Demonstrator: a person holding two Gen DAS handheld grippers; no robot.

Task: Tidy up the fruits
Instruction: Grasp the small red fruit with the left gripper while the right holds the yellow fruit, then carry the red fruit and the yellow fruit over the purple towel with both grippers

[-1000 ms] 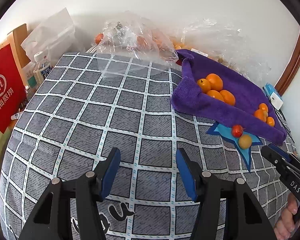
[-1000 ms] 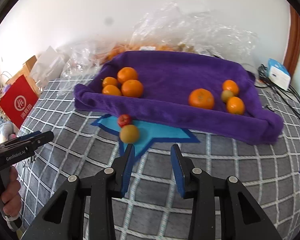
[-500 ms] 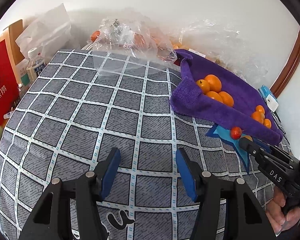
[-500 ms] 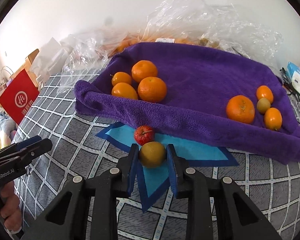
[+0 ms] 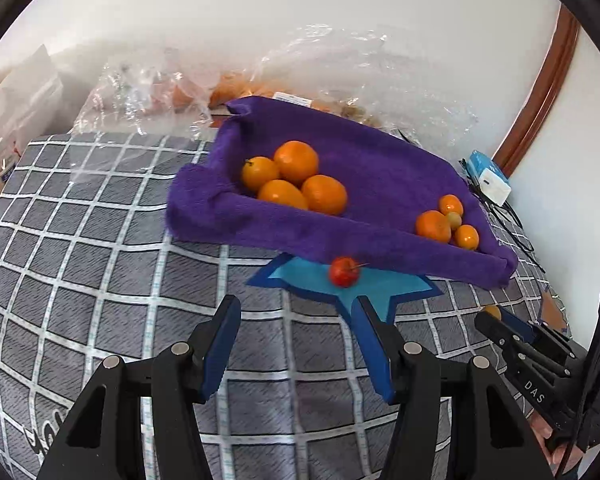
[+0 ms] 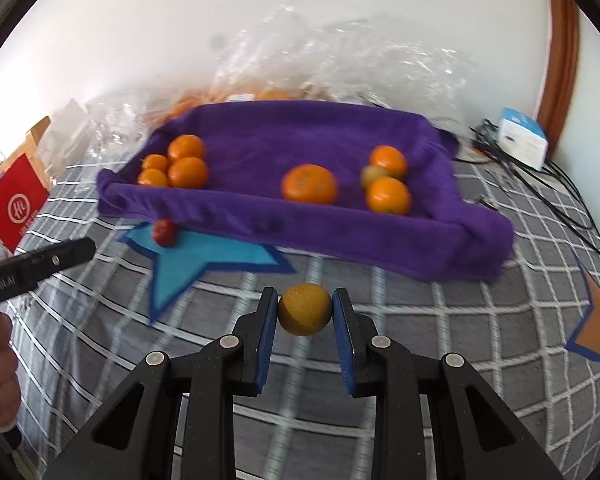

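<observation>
The right gripper (image 6: 305,309) was clamped on a yellow-brown fruit (image 6: 305,309), held clear above the checked cloth (image 6: 420,320), in front of the purple towel (image 6: 300,136). The left gripper (image 5: 296,344) stood open with nothing between its jaws, pointed toward the small red fruit (image 5: 343,271) on the blue star (image 5: 308,276).

To do this step well, I would judge, the held fruit should be carried over the towel's raised front fold — not dragged across it — and lowered onto bare towel near the like-coloured small fruit (image 6: 373,175) before the jaws loosen, so it does not roll.

Counted in the right wrist view: four oranges in the left cluster (image 6: 188,172), three oranges on the right (image 6: 388,195) plus that one yellowish fruit — eight on the towel. One red fruit lay outside, one was held.
</observation>
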